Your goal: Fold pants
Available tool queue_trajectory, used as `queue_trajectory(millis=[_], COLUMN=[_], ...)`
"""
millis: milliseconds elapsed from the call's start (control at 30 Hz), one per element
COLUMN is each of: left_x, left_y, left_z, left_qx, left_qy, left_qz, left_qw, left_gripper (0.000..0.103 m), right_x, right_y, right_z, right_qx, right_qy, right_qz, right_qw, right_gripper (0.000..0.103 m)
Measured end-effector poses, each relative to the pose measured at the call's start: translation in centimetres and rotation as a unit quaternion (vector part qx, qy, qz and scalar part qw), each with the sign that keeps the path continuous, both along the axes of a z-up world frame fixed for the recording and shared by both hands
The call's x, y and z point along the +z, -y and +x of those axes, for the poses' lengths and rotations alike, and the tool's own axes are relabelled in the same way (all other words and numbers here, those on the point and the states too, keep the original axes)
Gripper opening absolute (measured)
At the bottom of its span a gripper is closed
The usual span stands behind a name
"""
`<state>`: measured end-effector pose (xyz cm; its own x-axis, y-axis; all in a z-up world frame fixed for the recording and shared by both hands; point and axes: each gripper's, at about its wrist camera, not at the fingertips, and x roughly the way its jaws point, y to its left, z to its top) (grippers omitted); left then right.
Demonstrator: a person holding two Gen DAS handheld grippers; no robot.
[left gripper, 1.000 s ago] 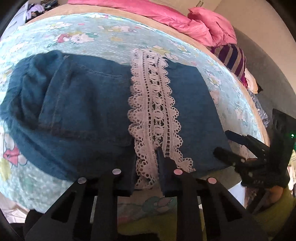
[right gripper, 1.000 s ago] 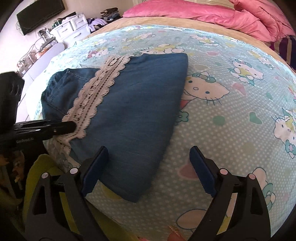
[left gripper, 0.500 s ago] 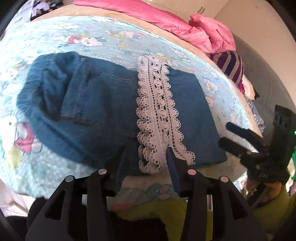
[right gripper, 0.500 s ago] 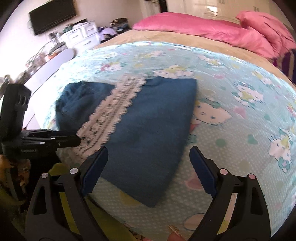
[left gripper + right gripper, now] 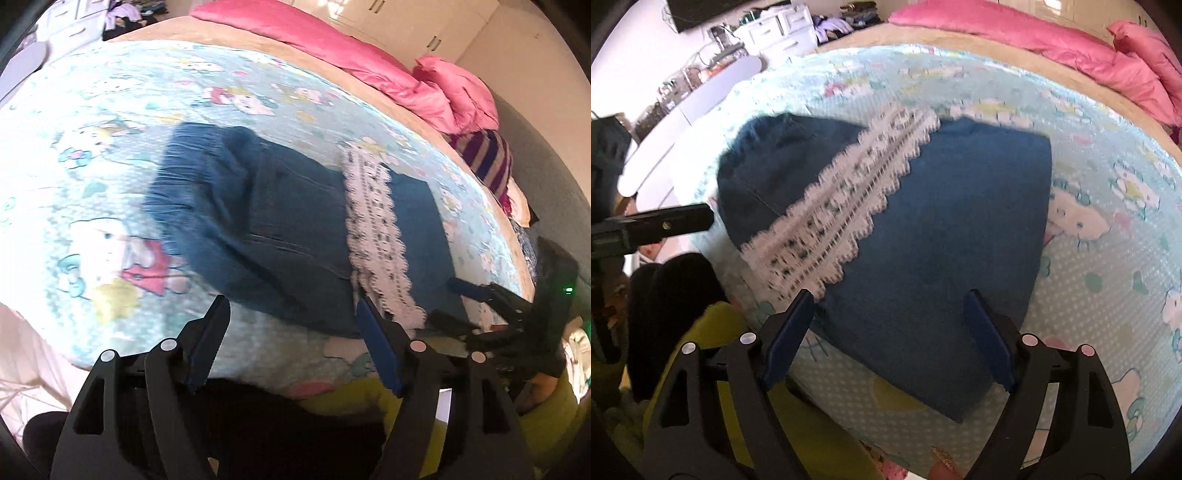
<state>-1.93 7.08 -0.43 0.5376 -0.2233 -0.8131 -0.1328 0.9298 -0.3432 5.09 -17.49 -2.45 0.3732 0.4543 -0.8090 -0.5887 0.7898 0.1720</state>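
The pants [image 5: 923, 236], blue denim with a white lace band [image 5: 846, 199] across them, lie folded into a compact stack near the front edge of the bed, on a pale blue cartoon-print sheet [image 5: 1108, 221]. The left gripper [image 5: 291, 325] has just been opening; its jaws stand wide with nothing between them, hovering at the near edge of the stack. The right gripper [image 5: 890, 314] has just been closing slightly but remains wide apart and empty, over the near corner of the denim. Handling assessment: the fabric looks soft and fairly heavy, likely to hold a crease yet sag if lifted by one point; the lace appears delicate and is best avoided. The thick folded edges at the near corners offer the soundest hold. Surroundings: a pink duvet [image 5: 1071, 40] and a striped cloth [image 5: 487, 158] at the far side, white drawers [image 5: 775, 29] beyond the bed, none obstructing. Motion blur in the left view makes the waistband end hard to read; it appears bunched.
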Motion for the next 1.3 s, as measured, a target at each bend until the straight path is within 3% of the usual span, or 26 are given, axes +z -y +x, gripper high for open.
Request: queue_trajectory(millis=[167,433,500,933,1100,1167,1300], left_x=[0.2,0.1,0.1,-0.3,-0.4,-0.8,-3.0], left_y=[-1.8,-3.7,-4.4,-6.8,-6.1,-5.7,-5.6], left_z=[-0.1,-0.8,-0.9,-1.6,-0.9,-0.5,1.1], left_qx=[0.018,0.044,0.052,0.080,0.061,0.054,0.049], left_qy=[-0.006,-0.011,-0.013,-0.016,-0.007,-0.010,-0.032], left_qz=[0.015,0.030,0.035,0.023,-0.008,-0.021,-0.074], left_qw=[0.9997,0.9985,0.9979,0.9964,0.9981,0.9982,0.9955], left_gripper=[0.081,0.086,0.094,0.094,0.092,0.082,0.069], right_x=[1.8,4.2,4.5,5.5,4.2,3.4,1.0], right_y=[-0.9,-4.7,-6.3,-18.4,-22.7,-23.9,-26.8], right_z=[0.8,2.6,3.0,6.9,9.2,9.9,10.7], right_qx=[0.012,0.063,0.082,0.220,0.258,0.262,0.303], right_qy=[0.017,0.030,0.034,0.036,-0.007,-0.016,-0.068], right_qz=[0.015,0.035,0.031,0.006,-0.011,-0.023,-0.046], right_qw=[1.000,0.997,0.996,0.975,0.966,0.965,0.949], right_gripper=[0.077,0.083,0.084,0.086,0.086,0.086,0.086])
